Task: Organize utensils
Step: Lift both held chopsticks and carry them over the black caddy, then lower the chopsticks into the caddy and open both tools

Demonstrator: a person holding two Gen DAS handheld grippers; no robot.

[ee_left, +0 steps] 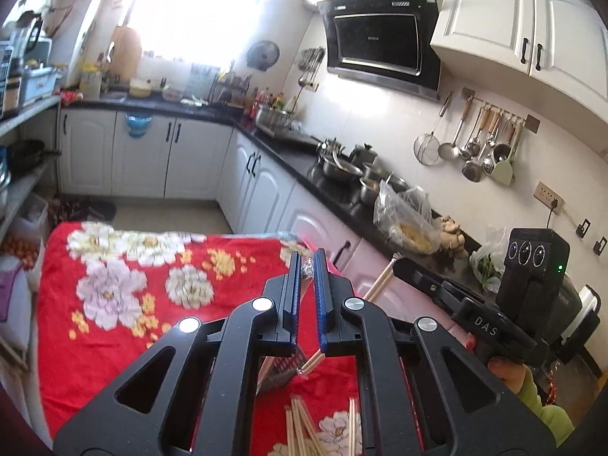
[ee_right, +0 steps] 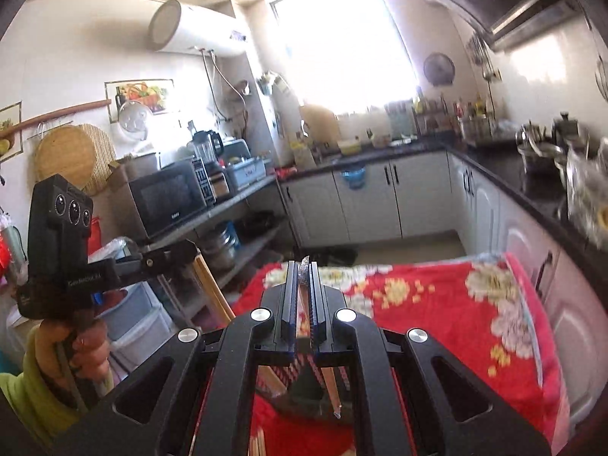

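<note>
Both tongs raised over the red floral cloth [ee_left: 114,326], left tongs [ee_left: 307,266] and right tongs [ee_right: 303,268] each clamped on crinkly plastic, chopsticks [ee_left: 300,431] below, near edge, long axes pointing away.

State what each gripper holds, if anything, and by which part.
The left gripper grips a slotted utensil holder at its crinkly top edge. The right gripper clamps a chopstick near its upper end.
</note>
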